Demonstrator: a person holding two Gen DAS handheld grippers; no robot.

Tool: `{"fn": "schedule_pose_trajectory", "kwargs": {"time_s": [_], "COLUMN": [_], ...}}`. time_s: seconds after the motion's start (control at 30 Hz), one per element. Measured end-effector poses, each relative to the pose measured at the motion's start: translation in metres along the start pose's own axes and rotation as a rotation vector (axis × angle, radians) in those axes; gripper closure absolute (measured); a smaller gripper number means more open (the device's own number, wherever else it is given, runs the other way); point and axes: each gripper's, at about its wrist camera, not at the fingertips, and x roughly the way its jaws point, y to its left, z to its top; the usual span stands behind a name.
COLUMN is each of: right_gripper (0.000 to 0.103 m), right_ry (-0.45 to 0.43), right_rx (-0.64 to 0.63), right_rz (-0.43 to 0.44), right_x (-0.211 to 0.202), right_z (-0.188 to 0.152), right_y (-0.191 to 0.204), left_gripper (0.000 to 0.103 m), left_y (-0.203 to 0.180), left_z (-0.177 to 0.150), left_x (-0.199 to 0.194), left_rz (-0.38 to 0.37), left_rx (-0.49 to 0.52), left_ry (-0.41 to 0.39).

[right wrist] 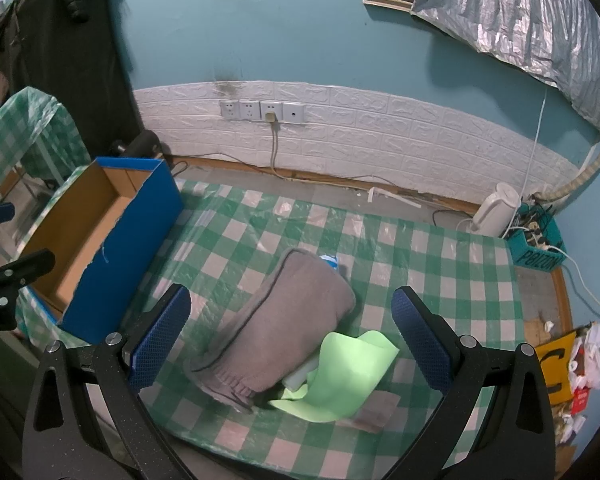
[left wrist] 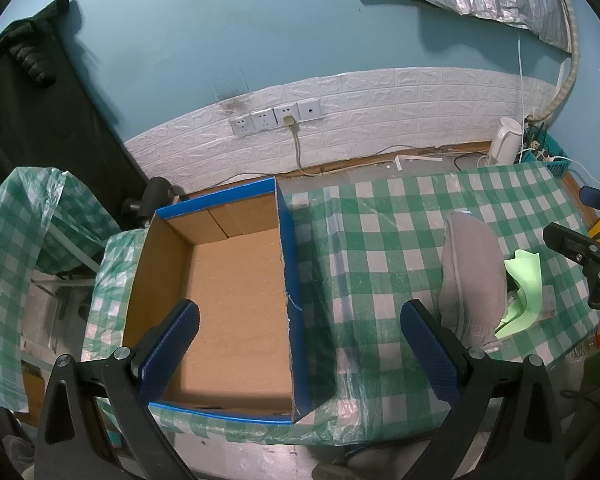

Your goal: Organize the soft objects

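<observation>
A grey knit hat (right wrist: 288, 320) lies on the green checked tablecloth (right wrist: 440, 264), partly over a light green cloth (right wrist: 340, 376) and a small blue-white item (right wrist: 329, 260). My right gripper (right wrist: 292, 340) is open and empty, its fingers spread either side of the pile, above it. An open cardboard box with blue sides (left wrist: 236, 300) stands at the table's left end, with nothing in it. My left gripper (left wrist: 300, 352) is open and empty, hovering over the box's right wall. The hat (left wrist: 472, 276) and green cloth (left wrist: 524, 292) show at the right of the left wrist view.
A white kettle (right wrist: 496, 208) and a blue basket of cables (right wrist: 536, 244) stand at the back right. A yellow sign and plastic bags (right wrist: 580, 364) lie at the right edge. Wall sockets (right wrist: 260, 110) with a cord are behind. A chair draped in checked plastic (left wrist: 28, 240) stands left.
</observation>
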Motion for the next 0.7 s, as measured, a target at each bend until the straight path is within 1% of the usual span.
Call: {"fn": "schedule_pose_trajectory", "kwargs": {"time_s": [0.7], "right_gripper": [0.002], "right_ry": [0.004], "right_rx": [0.000], "right_rz": [0.000], "right_x": [0.0002], "right_z": [0.0010], "right_y": [-0.0002], "left_gripper": [0.002], "left_y": [-0.0053], "left_z": [-0.0047], "left_x": [-0.0001], "left_rz": [-0.007], "left_rx": [0.002], "left_ry": [0.006]}}
